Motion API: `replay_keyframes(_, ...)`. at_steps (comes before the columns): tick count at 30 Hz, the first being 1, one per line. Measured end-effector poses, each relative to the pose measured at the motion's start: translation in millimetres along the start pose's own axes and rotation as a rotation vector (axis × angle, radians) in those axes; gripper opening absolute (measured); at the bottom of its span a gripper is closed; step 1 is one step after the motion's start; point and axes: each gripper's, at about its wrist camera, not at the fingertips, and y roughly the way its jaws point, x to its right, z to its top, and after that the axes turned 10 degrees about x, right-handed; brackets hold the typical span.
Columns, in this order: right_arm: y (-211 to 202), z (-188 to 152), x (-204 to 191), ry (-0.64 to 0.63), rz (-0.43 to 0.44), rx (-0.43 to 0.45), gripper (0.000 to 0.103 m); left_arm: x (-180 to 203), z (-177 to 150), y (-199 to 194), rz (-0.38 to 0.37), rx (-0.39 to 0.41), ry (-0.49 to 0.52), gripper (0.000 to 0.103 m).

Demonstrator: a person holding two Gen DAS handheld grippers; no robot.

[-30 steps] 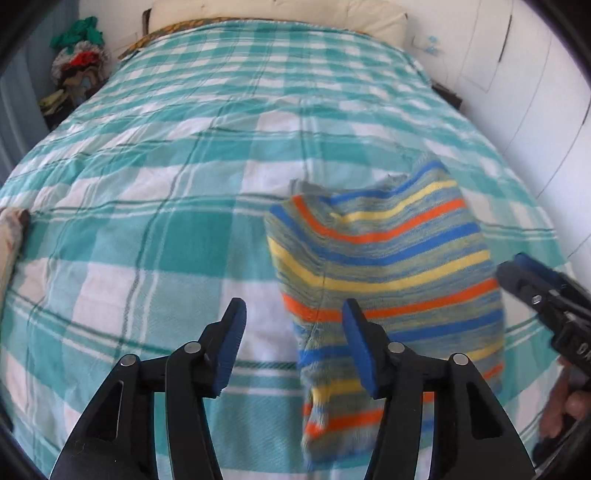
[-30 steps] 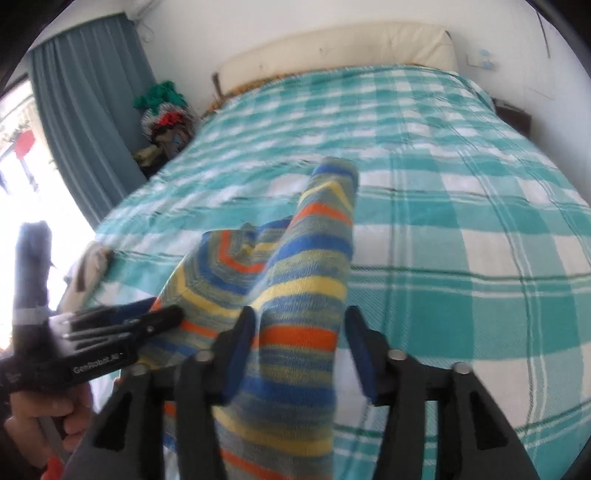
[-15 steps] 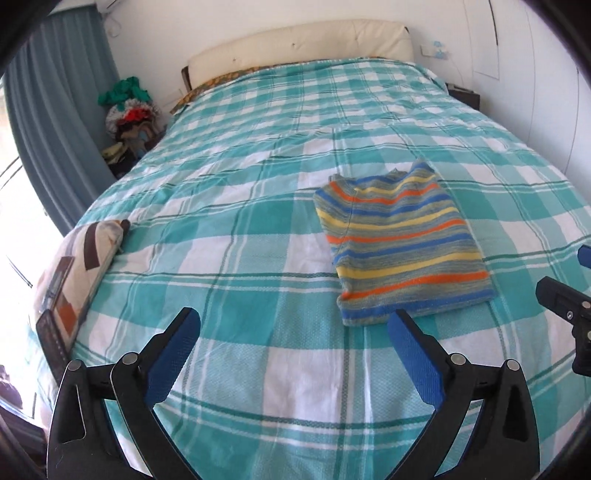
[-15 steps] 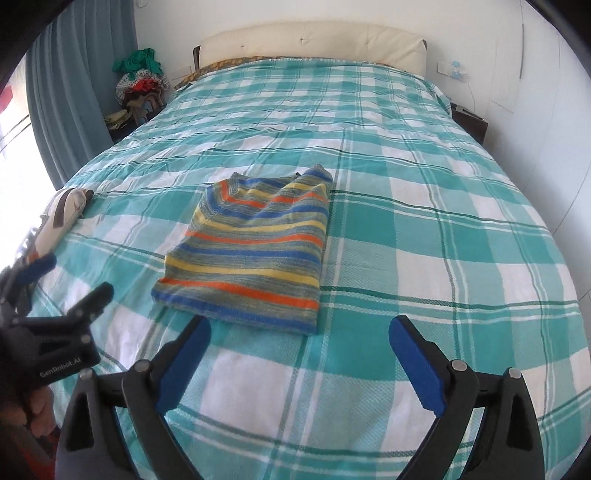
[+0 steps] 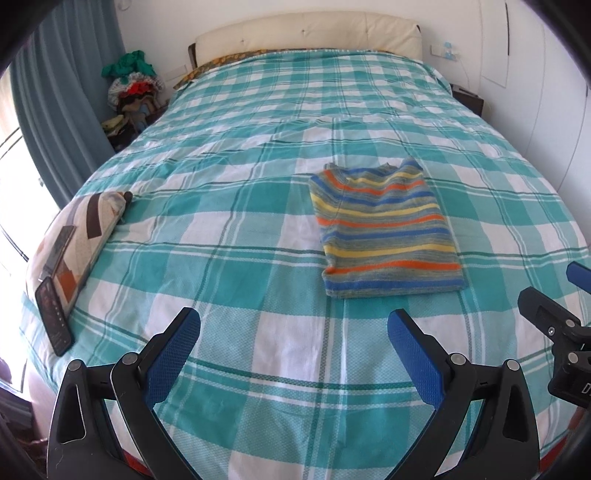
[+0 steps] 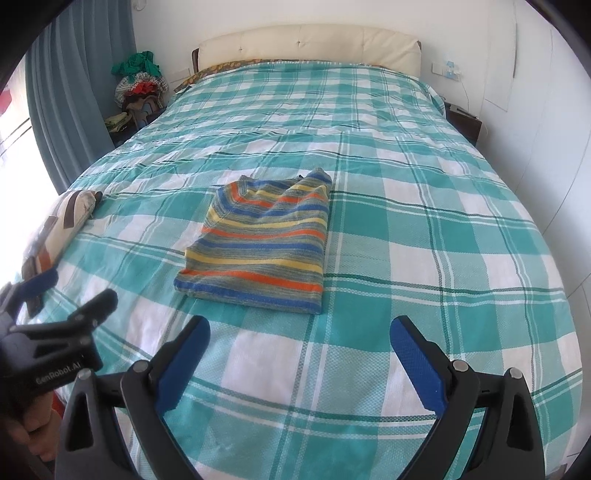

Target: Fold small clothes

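Note:
A small striped garment (image 5: 386,232) in blue, orange, yellow and grey lies folded into a flat rectangle on the teal checked bedspread (image 5: 240,206). It shows again in the right wrist view as the striped garment (image 6: 262,236), left of centre. My left gripper (image 5: 293,332) hangs open over bare bedspread, nearer than the garment and to its left, with nothing between its blue pads. My right gripper (image 6: 299,336) is also open and empty, just short of the garment's near edge. Each gripper appears at the side of the other's view.
A patterned pillow (image 5: 77,236) with a dark phone (image 5: 53,319) leaning on it lies at the bed's left edge. A heap of clothes (image 5: 133,85) sits by the blue curtain (image 5: 62,110). A cream headboard (image 5: 306,35) stands at the far end, white wall to the right.
Both grippers opened wide, let go of the striped garment and drew back and up. The garment, lifted a second ago, now lies flat and folded on the bed.

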Motion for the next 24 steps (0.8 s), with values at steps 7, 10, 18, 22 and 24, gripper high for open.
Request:
replay_keyframes(7, -6.9, -0.1, -14.8, -0.036, -0.011, -0.008, 0.102, -1.6, -7.6, -0.6, -0.006, -0.039, -0.006, 0.102)
replay_keyframes(10, -9.8, -0.9, -21.7, -0.053, -0.02, -0.01, 0.102, -1.9, -8.2, -1.1, -0.009, -0.047, -0.004, 0.102)
replay_keyframes(18, -10.3, -0.5, -34.2, -0.113, -0.056, -0.027, 0.102, -3.4, -4.3, -8.8, -0.012, -0.033, -0.005, 0.102)
replay_keyframes(22, -14.5, 1.5, -34.1, -0.105, -0.066, -0.014, 0.102, -2.0, -1.6, -12.1, -0.006, -0.027, -0.006, 0.103)
replay_keyframes(24, -15.9, 3.2, -32.6, -0.1, -0.077, -0.01, 0.102, -2.2, 0.4, -12.7, -0.01, -0.029, -0.014, 0.103)
